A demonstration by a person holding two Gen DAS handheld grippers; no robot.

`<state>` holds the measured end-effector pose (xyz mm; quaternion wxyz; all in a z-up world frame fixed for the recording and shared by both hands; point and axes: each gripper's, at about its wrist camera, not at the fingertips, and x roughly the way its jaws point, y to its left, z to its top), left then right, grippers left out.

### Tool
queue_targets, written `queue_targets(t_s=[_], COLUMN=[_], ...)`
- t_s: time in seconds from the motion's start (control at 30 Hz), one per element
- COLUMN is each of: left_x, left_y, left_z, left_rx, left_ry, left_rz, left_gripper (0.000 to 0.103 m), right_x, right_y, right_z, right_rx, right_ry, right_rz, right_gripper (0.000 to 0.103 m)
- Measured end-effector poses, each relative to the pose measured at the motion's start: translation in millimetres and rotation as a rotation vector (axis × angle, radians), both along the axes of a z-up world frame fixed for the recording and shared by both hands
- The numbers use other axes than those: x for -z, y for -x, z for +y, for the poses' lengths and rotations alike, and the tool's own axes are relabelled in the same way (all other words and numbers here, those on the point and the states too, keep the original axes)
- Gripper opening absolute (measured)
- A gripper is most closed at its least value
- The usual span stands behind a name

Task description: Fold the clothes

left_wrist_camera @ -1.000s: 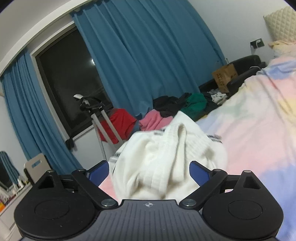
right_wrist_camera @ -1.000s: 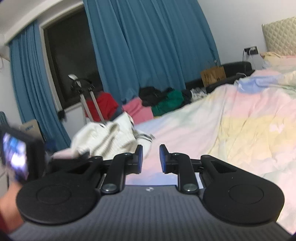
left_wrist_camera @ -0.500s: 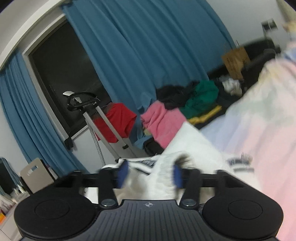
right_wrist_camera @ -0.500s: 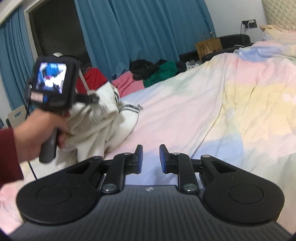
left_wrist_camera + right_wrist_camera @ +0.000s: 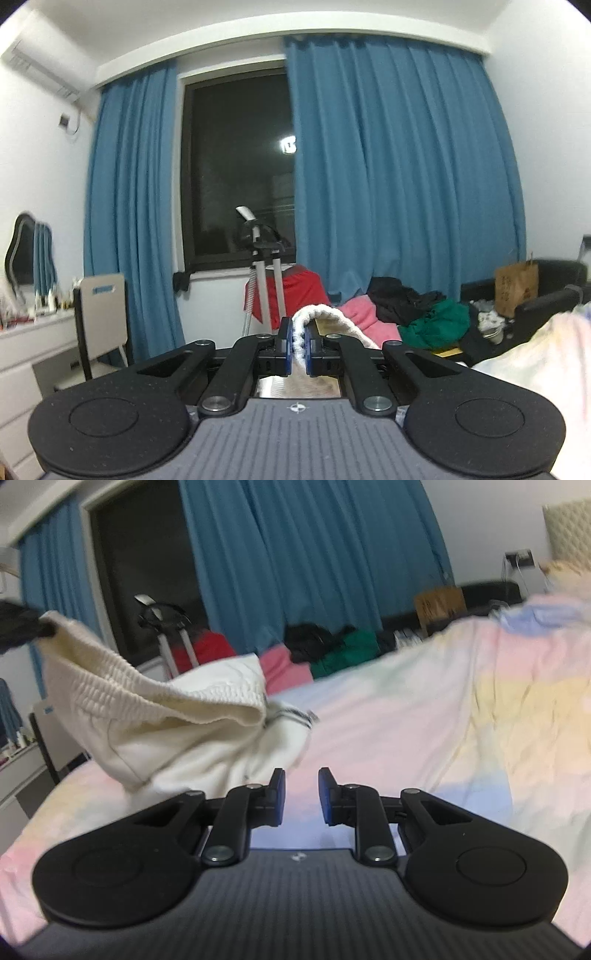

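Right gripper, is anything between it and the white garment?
Nothing visible. The right gripper stands empty over bare bedspread, and the white garment hangs just ahead to its left, one edge lifted by the left gripper.

Left gripper [image 5: 298, 341] level, pads pinched on white knit sweater [image 5: 155, 716]; right gripper [image 5: 302, 794] apparently empty, jaws slightly apart.

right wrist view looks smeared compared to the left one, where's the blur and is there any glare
Right wrist view: motion blur smears the bedspread, the far clothes pile and the lifted white garment; its own claw stays sharp. Left wrist view: mostly crisp, bedding at the right edge blurred; a lamp reflection glares in the dark window; fisheye bends the curtains.
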<state>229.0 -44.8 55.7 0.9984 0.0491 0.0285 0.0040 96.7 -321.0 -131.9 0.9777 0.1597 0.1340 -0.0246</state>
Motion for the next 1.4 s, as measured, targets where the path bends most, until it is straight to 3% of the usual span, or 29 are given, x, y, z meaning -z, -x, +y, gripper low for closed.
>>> queue_targets(t_s=[0.17,0.33,0.47,0.57,0.67,0.77,0.93,1.07,1.17,1.33,1.4], left_x=[-8.4,29.1,70.9,89.0,95.8,101.9,112.6,118.0,120.3,120.5,119.9], left_y=[73.0,106.3,113.9,103.4,93.6,91.1,79.7,71.3,69.7,71.1,73.4], left_z=[77.0,151.1,205.0,230.8,252.4,265.4,274.1,280.4,283.7,281.0,276.9], left_rx=[0.023,-0.032,-0.097,-0.133,-0.16,-0.176,-0.195,-0.205,-0.209,-0.189,-0.184], left_ry=[0.078,0.112,0.2,0.249,0.329,0.365,0.394,0.418,0.431,0.42,0.396], left_rz=[0.07,0.174,0.253,0.28,0.33,0.353,0.396,0.417,0.438,0.458,0.458], left_gripper=[0.006,0.006,0.006,0.007,0.008,0.009,0.01,0.011,0.012,0.013,0.013], right_x=[-20.4,-23.2,-10.3,-0.7,3.0,13.9,33.7,34.9,28.3,-2.6,-2.9], right_y=[24.7,40.2,43.2,42.5,42.8,40.4,20.9,15.2,18.7,33.5,32.7], right_z=[18.7,54.6,75.6,93.8,117.6,136.2,138.4,134.3,119.7,95.1,95.4], right_rx=[-0.062,-0.174,-0.257,-0.331,-0.432,-0.479,-0.533,-0.509,-0.425,-0.297,-0.295], right_ry=[0.058,0.146,0.106,0.103,0.173,0.254,0.191,0.131,0.067,0.064,0.08], right_rz=[-0.084,-0.023,0.117,0.218,0.242,0.293,0.388,0.337,0.263,0.066,0.066], right_gripper=[0.023,0.023,0.024,0.031,0.047,0.05,0.052,0.053,0.05,0.051,0.051])
